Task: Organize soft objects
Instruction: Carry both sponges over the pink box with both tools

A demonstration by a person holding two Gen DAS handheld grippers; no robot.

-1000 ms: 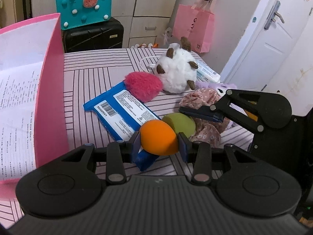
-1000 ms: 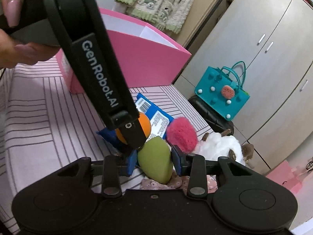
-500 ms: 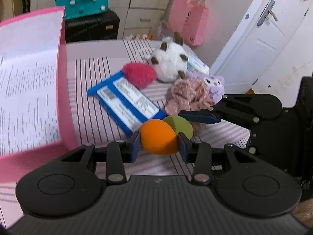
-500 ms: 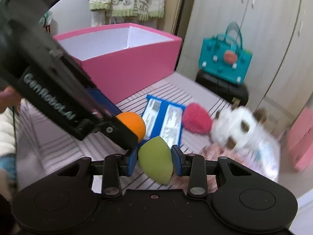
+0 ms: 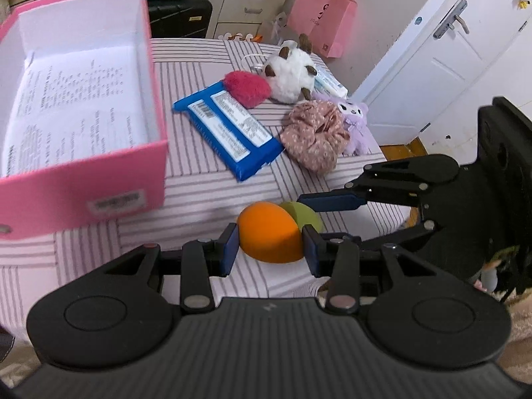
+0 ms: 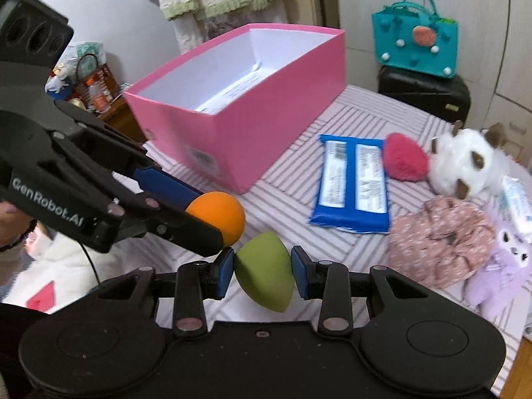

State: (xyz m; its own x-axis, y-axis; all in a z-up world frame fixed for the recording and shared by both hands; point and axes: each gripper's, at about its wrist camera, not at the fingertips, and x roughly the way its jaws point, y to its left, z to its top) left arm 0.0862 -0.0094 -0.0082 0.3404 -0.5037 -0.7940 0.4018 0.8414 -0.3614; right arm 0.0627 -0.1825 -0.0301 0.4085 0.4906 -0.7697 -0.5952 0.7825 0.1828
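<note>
My left gripper [image 5: 270, 249] is shut on an orange sponge [image 5: 267, 237], held above the striped table [image 5: 186, 199]. My right gripper [image 6: 262, 274] is shut on a green sponge [image 6: 264, 274], right beside the orange sponge [image 6: 217, 214]. In the left wrist view the green sponge [image 5: 304, 217] peeks out behind the orange one, under the right gripper's blue fingers [image 5: 332, 201]. An open pink box [image 5: 83, 166] with printed paper inside stands at the left; in the right wrist view the pink box [image 6: 239, 106] lies ahead.
On the table lie a blue wipes pack [image 5: 229, 129], a red fluffy puff [image 5: 246, 88], a white plush [image 5: 291, 74], a floral scrunchie [image 5: 314, 136] and a purple plush [image 5: 357, 123]. A teal bag [image 6: 415, 45] sits on a black suitcase [image 6: 425, 94] behind. A person's hand [image 6: 10, 212] holds the left gripper.
Both grippers have risen and drawn back from the table with their sponges. The pink box's inside has come into the left wrist view. The right wrist view has rolled level.
</note>
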